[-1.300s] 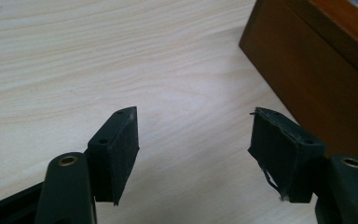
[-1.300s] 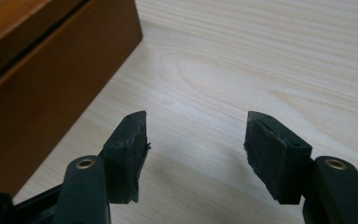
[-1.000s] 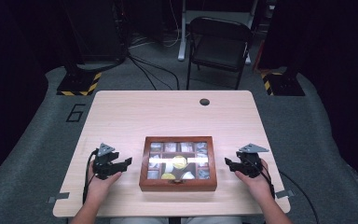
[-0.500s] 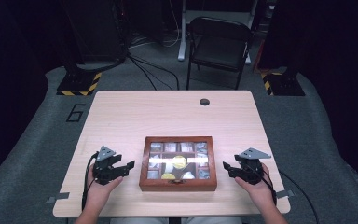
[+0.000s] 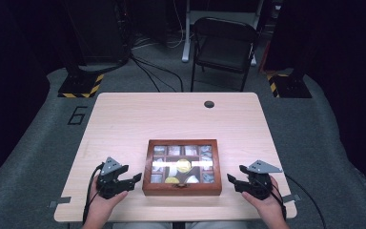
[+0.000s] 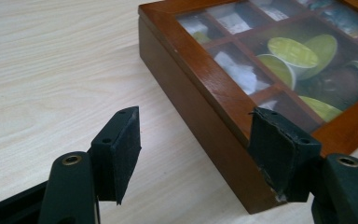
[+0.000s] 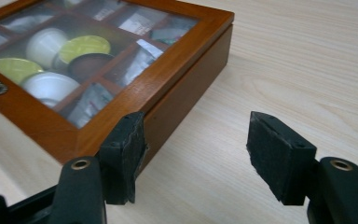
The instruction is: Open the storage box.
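The wooden box (image 5: 181, 167) stands between the left gripper (image 5: 128, 180) and the right gripper (image 5: 233, 182), blocking the straight way from one to the other. Each gripper's open jaws hold nothing, and bare table (image 5: 171, 119) shows between them. In the left gripper view, one pad (image 6: 279, 149) sits over the box's near corner; in the right gripper view, one pad (image 7: 126, 149) does the same. Outward of each gripper the tabletop lies bare to its edge. Beyond the box, the table is open except for a small dark hole (image 5: 209, 104) near the far edge.
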`<state>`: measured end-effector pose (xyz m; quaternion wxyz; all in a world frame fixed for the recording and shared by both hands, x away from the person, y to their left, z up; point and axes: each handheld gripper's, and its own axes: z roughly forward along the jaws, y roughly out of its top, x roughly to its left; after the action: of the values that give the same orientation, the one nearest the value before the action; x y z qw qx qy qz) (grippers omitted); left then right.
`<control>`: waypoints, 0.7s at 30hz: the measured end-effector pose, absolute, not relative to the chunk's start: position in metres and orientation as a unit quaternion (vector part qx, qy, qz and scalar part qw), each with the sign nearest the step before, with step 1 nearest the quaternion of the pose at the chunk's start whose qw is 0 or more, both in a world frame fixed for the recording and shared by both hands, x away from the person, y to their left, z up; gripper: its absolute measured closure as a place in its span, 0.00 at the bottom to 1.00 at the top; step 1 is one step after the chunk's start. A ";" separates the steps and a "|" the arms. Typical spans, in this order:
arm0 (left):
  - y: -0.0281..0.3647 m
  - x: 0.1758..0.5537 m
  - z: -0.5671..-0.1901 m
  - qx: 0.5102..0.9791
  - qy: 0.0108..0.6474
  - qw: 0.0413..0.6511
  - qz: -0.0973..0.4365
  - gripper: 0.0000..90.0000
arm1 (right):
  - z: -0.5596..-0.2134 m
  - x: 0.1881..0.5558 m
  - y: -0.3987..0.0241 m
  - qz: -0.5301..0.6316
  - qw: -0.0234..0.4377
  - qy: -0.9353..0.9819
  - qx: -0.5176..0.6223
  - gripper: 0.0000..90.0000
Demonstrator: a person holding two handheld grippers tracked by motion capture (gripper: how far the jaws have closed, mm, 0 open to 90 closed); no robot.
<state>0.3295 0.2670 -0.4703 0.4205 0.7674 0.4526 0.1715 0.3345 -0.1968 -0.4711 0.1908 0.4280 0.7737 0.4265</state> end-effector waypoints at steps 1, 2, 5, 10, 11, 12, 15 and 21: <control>0.266 0.327 -0.470 0.769 0.450 0.421 0.172 0.38 | -0.471 0.333 -0.196 0.427 0.190 0.773 0.428 0.42; 0.266 0.325 -0.470 0.768 0.449 0.423 0.171 0.38 | -0.471 0.331 -0.196 0.430 0.186 0.774 0.426 0.43; 0.265 0.319 -0.468 0.769 0.446 0.427 0.167 0.39 | -0.471 0.326 -0.193 0.432 0.181 0.777 0.420 0.44; 0.264 0.312 -0.468 0.766 0.443 0.435 0.163 0.40 | -0.470 0.316 -0.187 0.439 0.174 0.784 0.403 0.45; 0.263 0.310 -0.467 0.767 0.441 0.438 0.160 0.40 | -0.470 0.314 -0.186 0.438 0.172 0.786 0.400 0.45; 0.263 0.309 -0.467 0.767 0.439 0.439 0.161 0.41 | -0.470 0.312 -0.185 0.439 0.172 0.788 0.396 0.45; 0.262 0.306 -0.467 0.767 0.438 0.441 0.159 0.41 | -0.470 0.308 -0.182 0.443 0.168 0.788 0.393 0.45; 0.258 0.301 -0.467 0.770 0.429 0.441 0.167 0.43 | -0.473 0.304 -0.173 0.448 0.157 0.794 0.380 0.46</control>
<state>0.3006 0.2584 -0.4669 0.4412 0.7702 0.4292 0.1673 0.3036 -0.1735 -0.4727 0.1573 0.3800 0.7941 0.4476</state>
